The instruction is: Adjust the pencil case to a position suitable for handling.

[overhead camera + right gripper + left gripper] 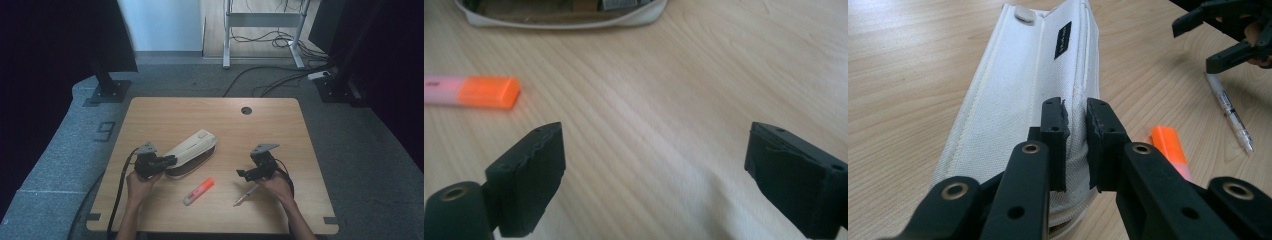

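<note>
So my left gripper (1076,137) is pinched onto the near end of the white pencil case (192,149), jaws nearly together with a fold of the fabric edge squeezed between them. The case lies left of the table's (165,112) middle, its long axis on a diagonal: the near end at my left hand, the far end, with its small tab, angled away and to the right. Its open mouth faces my right side, with dark stuff inside.

My right gripper (248,174) is spread wide, holding nothing, over bare wood well right of the case. The orange-capped highlighter (198,191) lies near the front edge between my hands, roughly parallel to the case. A pen (245,195) lies just by my right hand.
</note>
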`<state>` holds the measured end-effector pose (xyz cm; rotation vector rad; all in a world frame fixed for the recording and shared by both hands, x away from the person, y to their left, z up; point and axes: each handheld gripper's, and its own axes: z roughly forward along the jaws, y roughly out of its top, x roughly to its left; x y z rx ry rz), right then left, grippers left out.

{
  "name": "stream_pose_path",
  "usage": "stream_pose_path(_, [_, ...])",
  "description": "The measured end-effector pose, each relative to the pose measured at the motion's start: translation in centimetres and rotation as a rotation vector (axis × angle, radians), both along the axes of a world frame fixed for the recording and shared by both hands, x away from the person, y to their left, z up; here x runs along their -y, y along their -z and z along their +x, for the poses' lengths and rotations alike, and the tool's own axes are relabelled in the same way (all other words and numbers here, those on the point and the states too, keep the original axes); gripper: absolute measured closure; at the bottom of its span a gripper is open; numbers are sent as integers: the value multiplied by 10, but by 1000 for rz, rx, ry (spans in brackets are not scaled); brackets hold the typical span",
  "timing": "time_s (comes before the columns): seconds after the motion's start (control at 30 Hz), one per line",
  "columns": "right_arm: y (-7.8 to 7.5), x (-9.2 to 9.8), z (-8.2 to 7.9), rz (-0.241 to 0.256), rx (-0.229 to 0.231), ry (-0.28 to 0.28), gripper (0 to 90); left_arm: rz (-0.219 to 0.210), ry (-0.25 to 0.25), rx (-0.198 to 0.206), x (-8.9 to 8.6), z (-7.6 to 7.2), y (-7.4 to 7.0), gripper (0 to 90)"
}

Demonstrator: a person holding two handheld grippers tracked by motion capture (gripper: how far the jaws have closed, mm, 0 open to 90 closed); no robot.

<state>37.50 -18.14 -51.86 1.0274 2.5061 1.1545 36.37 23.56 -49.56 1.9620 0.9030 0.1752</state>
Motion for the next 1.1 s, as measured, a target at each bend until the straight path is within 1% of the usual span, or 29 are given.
stream_pose_path(0.07, [1, 5, -5, 8, -2, 5, 112, 0, 1, 0, 0, 0, 0, 794])
stream_pose_path(0.13, [3, 9, -11, 5, -4, 5, 127, -1, 2, -2, 0, 0, 0, 793])
stream_pose_path(0.17, [3, 9, -11, 5, -4, 5, 127, -1, 2, -2, 0, 0, 0, 793])
stream_pose_path(0.2, [5, 13, -16, 9, -11, 7, 129, -5, 1, -2, 0, 0, 0, 793])
stream_pose_path(0.3, [8, 18, -22, -1, -12, 6, 133, -4, 2, -3, -1, 0, 0, 793])
stream_pose_path(0.4, [10, 22, -28, -1, -17, 6, 139, -3, 3, -3, -1, 0, 0, 793])
stream_pose_path(0.53, [13, 26, -35, 22, -27, -13, 155, -5, 2, -2, -1, 0, 0, 792])
stream_pose_path(0.6, [13, 27, -37, 24, -28, -16, 163, -6, 3, -3, -1, 1, 0, 792])
stream_pose_path(0.63, [14, 28, -40, 13, -24, -24, 172, -6, 3, -3, -1, 1, 0, 792])
stream_pose_path(0.77, [15, 31, -46, 10, -23, -40, 196, -5, 2, -2, -1, 1, 0, 792])
stream_pose_path(0.97, [21, 32, -52, -14, -30, -76, 216, -9, 3, -4, -1, 1, 0, 791])
stream_pose_path(1.0, [21, 32, -52, -14, -30, -76, 216, -9, 3, -4, -1, 1, 0, 791])
stream_pose_path(1.03, [24, 33, -54, -30, -30, -77, 226, -10, 3, -4, -1, 1, 0, 791])
stream_pose_path(1.1, [25, 33, -54, -39, -21, -77, 243, -10, 4, -5, -1, 1, 0, 791])
